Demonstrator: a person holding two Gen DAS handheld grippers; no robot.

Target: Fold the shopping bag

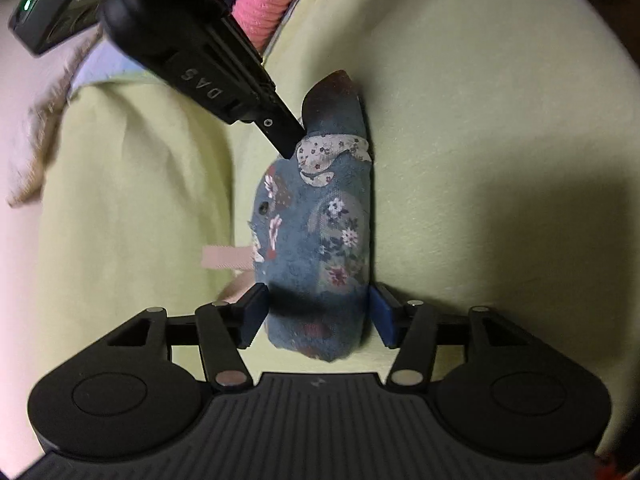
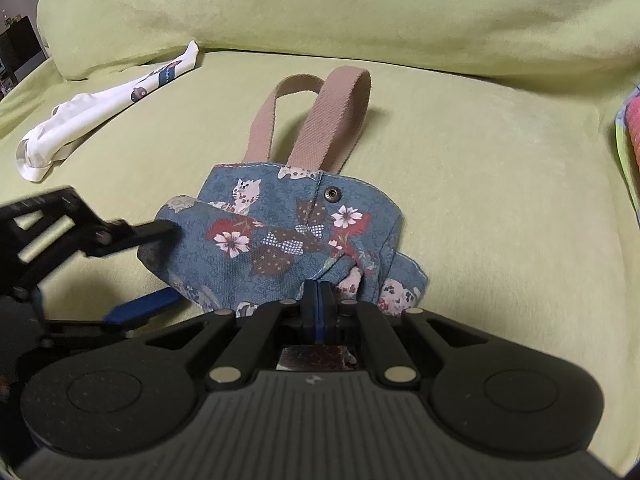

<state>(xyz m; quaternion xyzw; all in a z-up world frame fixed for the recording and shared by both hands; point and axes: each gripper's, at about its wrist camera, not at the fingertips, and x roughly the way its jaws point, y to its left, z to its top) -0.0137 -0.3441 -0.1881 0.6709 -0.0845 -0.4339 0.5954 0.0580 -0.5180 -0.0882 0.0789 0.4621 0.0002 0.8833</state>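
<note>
My right gripper (image 2: 318,304) has its fingers pressed together, pinching the near edge of the floral shopping bag (image 2: 288,240). My left gripper (image 1: 318,316) has its fingers spread either side of the bag's end, not pressing. The bag lies bunched on the green sofa cushion (image 2: 480,168), tan handles (image 2: 320,120) pointing away.

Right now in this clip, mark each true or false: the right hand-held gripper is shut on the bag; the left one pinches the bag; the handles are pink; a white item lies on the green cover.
1. Right hand-held gripper shut on the shopping bag: true.
2. Left hand-held gripper pinches the bag: false, its jaws straddle it, open.
3. Handles pink: false, tan.
4. White item lies on the green cover: true.
</note>
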